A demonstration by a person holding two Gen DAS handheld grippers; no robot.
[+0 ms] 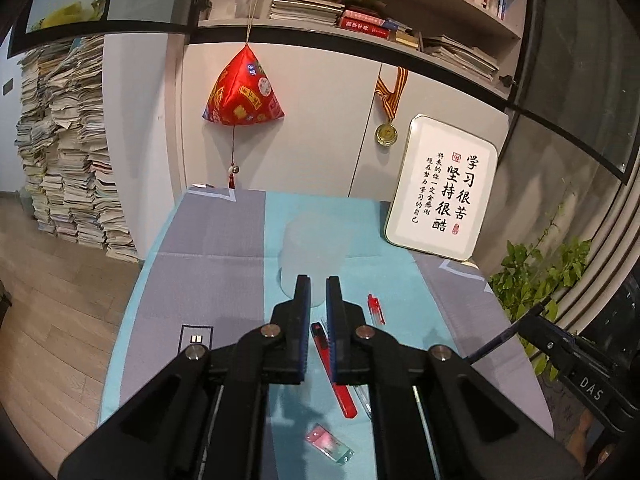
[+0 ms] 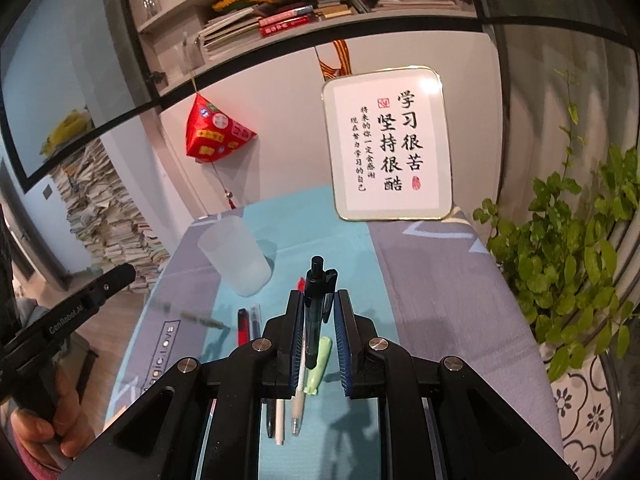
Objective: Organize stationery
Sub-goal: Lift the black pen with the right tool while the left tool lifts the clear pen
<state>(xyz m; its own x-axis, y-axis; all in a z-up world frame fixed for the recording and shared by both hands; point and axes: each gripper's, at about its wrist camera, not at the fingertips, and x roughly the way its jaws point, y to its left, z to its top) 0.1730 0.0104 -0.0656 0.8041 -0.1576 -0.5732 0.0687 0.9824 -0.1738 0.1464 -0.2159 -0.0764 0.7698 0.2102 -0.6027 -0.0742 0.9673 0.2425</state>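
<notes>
A frosted plastic cup stands upright on the blue-and-grey cloth. My left gripper hovers just in front of it, jaws nearly together with nothing between them. Below it lie a red utility knife, a red pen and a pink eraser. My right gripper is shut on a black pen, held upright above the table, right of the cup. Under it lie a green pen, white pens and a red-and-black pen pair.
A framed calligraphy plaque leans against the cabinet at the back right. A potted plant stands off the table's right edge. A red hanging ornament and a medal hang on the cabinet. Paper stacks stand left.
</notes>
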